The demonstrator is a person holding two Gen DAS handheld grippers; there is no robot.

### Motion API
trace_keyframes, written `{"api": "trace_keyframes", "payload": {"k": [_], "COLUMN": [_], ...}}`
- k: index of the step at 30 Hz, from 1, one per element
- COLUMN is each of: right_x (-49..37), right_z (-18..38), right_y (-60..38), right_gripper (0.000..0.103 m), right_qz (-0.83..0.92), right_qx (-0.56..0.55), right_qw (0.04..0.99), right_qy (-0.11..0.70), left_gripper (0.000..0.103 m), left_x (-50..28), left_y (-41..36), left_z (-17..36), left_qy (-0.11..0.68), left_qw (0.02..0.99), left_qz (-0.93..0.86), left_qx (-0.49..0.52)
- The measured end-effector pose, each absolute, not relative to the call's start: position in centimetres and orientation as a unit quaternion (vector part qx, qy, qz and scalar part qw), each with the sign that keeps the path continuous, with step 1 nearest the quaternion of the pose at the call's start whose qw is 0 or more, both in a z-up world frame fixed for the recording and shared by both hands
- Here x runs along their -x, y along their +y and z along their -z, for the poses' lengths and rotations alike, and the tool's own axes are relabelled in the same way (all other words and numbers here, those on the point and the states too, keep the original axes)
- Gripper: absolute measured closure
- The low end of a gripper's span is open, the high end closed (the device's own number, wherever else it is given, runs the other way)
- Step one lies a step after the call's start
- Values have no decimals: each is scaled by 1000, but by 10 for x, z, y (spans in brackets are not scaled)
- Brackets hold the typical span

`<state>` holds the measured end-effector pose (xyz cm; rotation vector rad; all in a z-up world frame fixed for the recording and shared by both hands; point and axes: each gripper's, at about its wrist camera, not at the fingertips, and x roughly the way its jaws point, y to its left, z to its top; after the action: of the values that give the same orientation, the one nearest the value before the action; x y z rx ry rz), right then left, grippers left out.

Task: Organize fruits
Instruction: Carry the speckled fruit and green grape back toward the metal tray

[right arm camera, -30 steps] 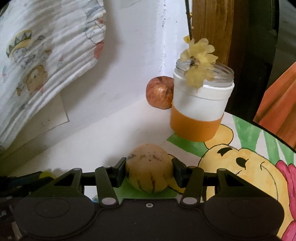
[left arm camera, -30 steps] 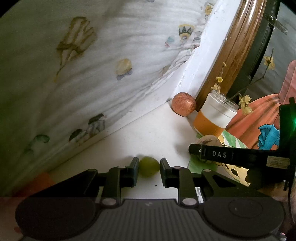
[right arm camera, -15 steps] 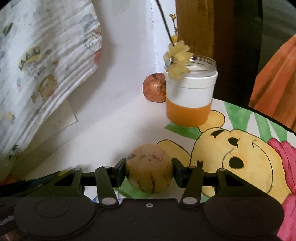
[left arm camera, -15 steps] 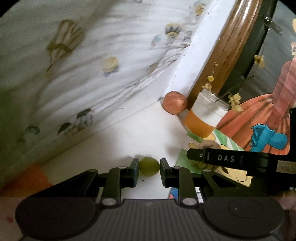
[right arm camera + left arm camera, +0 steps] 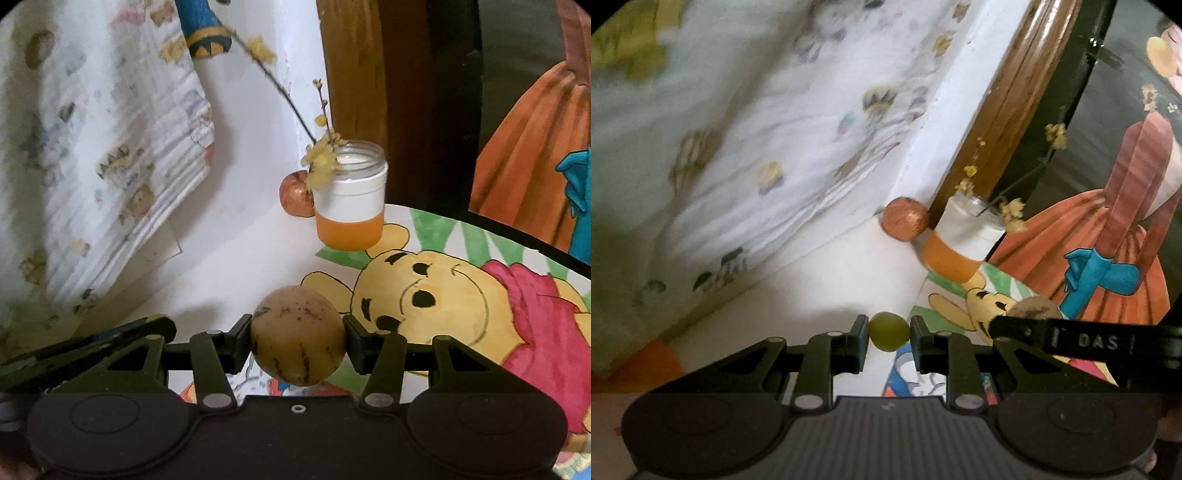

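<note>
My left gripper is shut on a small green grape, held above the white tabletop. My right gripper is shut on a tan melon-like fruit with dark stripes, lifted over the cartoon bear mat. In the left wrist view the right gripper's finger crosses at the right, with the tan fruit showing behind it. A reddish apple sits in the far corner against the wall.
A jar with an orange band holding a twig of yellow flowers stands beside the apple. A printed white cloth hangs at the left. A brown wooden frame and a painted figure in an orange dress rise behind.
Both grippers have risen and drawn back from the corner with their fruits; the jar and apple look smaller and farther. More of the bear mat shows under the right gripper.
</note>
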<state>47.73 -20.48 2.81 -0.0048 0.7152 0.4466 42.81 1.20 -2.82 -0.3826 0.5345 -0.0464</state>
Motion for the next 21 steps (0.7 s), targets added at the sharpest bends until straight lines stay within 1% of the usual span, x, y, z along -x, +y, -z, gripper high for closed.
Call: {"api": "trace_keyframes", "payload": {"k": [9, 16, 21], "right_x": [-429, -387, -362], "right_z": [-51, -68, -79], "right_y": [-242, -268, -288], "right_gripper": [50, 50, 50], "right_qz": [-221, -213, -207], "right_qx": [-18, -32, -32], "right_qw": [916, 919, 922], "right_qy": [335, 330, 325], "left_gripper": [77, 77, 77], "left_x": [-388, -357, -336], "left_y": [-12, -28, -54], "left_z": [-8, -31, -48], "left_qy": [252, 264, 256], "left_qw": [956, 946, 949], "left_qz": [32, 57, 72], "left_qx": [146, 180, 168]}}
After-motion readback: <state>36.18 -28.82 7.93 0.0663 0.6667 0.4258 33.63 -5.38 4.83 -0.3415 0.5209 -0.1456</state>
